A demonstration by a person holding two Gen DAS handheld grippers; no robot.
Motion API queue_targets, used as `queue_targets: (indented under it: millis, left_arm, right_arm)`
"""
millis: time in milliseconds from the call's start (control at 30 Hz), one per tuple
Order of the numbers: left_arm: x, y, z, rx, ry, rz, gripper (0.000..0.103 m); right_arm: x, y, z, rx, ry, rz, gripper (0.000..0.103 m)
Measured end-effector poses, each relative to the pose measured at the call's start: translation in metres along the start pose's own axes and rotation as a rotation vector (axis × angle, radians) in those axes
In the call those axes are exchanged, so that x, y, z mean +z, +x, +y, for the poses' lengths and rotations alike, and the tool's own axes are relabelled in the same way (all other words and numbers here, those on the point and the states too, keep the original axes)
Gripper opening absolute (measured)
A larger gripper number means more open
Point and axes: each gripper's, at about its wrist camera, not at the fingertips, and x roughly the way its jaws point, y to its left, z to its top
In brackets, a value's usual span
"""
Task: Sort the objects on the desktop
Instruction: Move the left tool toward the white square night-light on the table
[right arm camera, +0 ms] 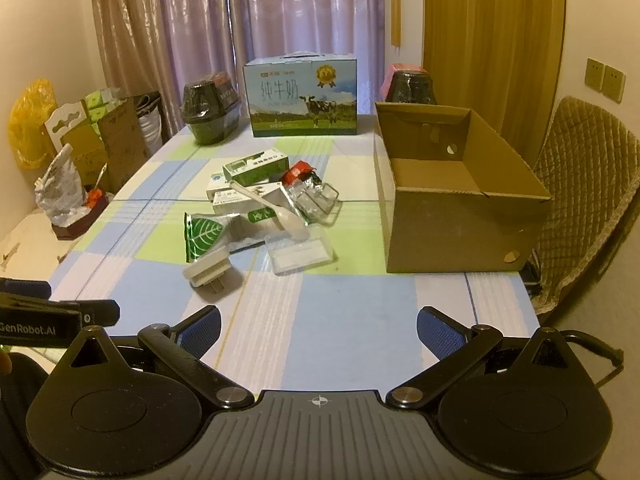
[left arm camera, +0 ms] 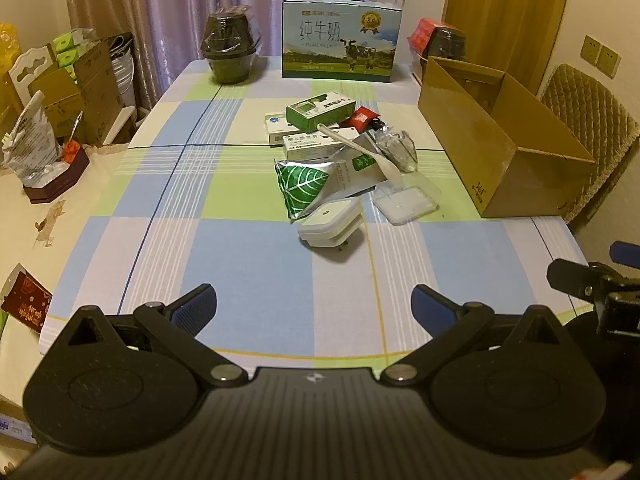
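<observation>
Both grippers are at the near edge of the table and hold nothing: the left gripper (left arm camera: 314, 308) and the right gripper (right arm camera: 319, 330) each have the fingers spread wide. The sorting seems not yet begun. The pile of small things lies ahead of both, with the white plug (left arm camera: 330, 226) closest, and the empty cardboard box (right arm camera: 460, 216) stands ahead to the right. The next move probably needs a reach forward to the plug.
</observation>
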Motion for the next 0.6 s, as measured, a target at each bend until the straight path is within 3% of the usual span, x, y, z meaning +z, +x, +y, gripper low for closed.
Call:
queue_targets:
  millis: [600]
  left_arm:
    - [0.0015,-0.0018,0.0034,-0.003,-0.002,-0.002,0.102]
  right_arm:
    - [0.0050,0.0013,0.0060,0.011,-0.011,0.002,0.101]
